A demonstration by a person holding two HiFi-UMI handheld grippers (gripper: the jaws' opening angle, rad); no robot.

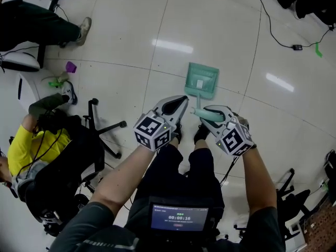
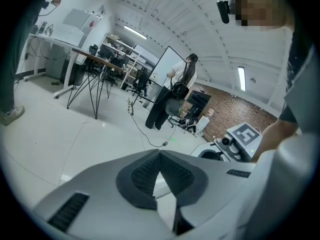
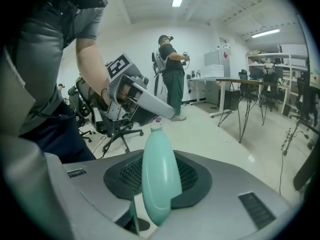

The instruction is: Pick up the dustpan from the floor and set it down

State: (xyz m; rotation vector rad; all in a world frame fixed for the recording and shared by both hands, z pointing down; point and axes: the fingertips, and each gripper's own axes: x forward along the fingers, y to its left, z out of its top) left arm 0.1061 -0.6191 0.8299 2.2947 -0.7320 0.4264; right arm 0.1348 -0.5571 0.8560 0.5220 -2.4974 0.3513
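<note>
Grey short sleeves [image 1: 89, 222], dark trousers [image 1: 173, 175], black shoes [image 1: 201, 134]. The left gripper [image 1: 182, 100] and right gripper [image 1: 203, 112] are pale grey with black ribbed fingers [image 2: 144, 176]; square-marked cubes [image 1: 152, 131] sit behind the fingers.

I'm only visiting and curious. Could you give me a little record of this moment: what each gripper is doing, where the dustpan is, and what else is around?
Right gripper: shut on the dustpan's handle
Left gripper: jaws together, nothing between them
Dustpan: green, pan end pointing away from the person, over the tiled floor; whether it touches the floor cannot be told
Nearby: office chair; seated person in yellow
</note>
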